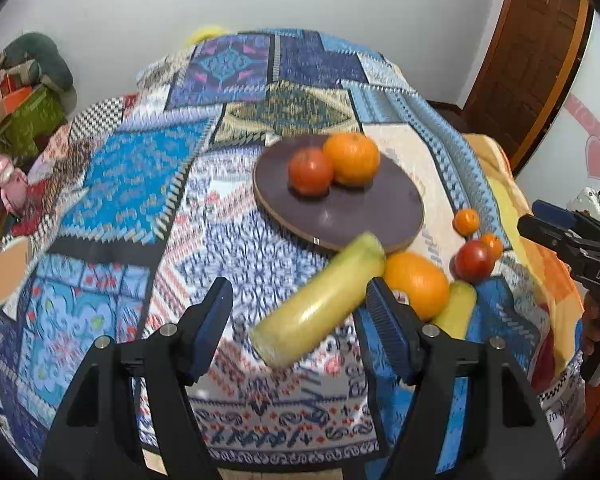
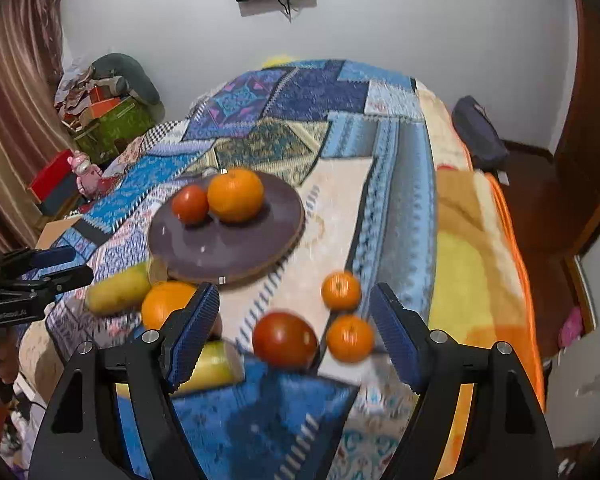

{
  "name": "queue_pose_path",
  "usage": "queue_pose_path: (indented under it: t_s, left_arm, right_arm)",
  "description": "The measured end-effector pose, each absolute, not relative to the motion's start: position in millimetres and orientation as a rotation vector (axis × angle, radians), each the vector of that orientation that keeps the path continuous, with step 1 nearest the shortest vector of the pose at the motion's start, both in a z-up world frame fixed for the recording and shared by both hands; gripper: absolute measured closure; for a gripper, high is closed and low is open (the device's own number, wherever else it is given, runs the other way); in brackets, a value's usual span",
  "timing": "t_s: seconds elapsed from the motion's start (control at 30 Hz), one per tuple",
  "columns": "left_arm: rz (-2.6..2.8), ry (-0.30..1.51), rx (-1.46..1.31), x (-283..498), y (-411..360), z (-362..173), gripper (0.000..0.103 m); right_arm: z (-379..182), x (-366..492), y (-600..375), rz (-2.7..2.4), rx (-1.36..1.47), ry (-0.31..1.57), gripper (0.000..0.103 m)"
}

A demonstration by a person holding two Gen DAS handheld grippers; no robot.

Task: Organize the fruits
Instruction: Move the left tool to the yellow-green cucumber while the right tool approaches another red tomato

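My left gripper (image 1: 300, 312) hangs wide open over the quilt (image 1: 140, 168), holding nothing; a long yellow fruit (image 1: 320, 300) lies between its fingers, close to the right pad, though I cannot tell whether anything touches it. That fruit's far end reaches the rim of the round dark plate (image 1: 360, 216), where a tomato (image 1: 310, 171) and a big orange (image 1: 352, 158) sit touching each other. Just right of the yellow fruit lies a second orange (image 1: 418, 284), with another yellow fruit (image 1: 456, 310) tucked against it, then a second tomato (image 1: 474, 261) and two small oranges, one (image 1: 466, 221) beyond it and one (image 1: 493, 245) right against it. My right gripper (image 2: 294, 334) is also spread wide and empty, hovering with that loose tomato (image 2: 285, 339) and the nearer small orange (image 2: 350, 338) between its fingers, neither one gripped. The farther small orange (image 2: 341, 290) sits just beyond them, near the plate's (image 2: 236, 256) edge.
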State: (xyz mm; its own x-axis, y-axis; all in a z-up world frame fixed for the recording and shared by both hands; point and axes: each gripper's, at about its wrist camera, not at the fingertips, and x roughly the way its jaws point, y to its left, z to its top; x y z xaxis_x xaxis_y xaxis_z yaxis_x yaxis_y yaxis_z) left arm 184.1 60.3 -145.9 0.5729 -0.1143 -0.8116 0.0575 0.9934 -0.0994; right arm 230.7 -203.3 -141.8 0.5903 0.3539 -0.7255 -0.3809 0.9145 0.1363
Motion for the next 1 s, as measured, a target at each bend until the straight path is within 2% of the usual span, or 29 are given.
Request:
queue_pose_path:
  t_s: [0.17,0.23,0.3,0.8,1.0]
  left_arm:
    - [-0.109,0.986,-0.053,180,58,-160,0.032]
    - [-0.11,0.996,-0.043,182,57,-166,0.025]
    - [-0.11,1.001,-0.037,185,56,-171,0.023]
    - [-0.168,1.062,-0.029,222,42,-200,0.023]
    - [-0.183,1.031,-0.018,217,40,-199,0.032]
  right_arm:
    - [-160,219,-210,0.418,-0.011,0.888,0.028]
    - [-168,216,-211,0.417,-0.001,0.908,0.028]
    - [-177,215,-210,0.418,0.006,0.935,0.028]
    - [-199,226,-199,0.439,0.033,0.973,0.028]
    - [-201,229,-194,0.466,0.08,0.977,0.032]
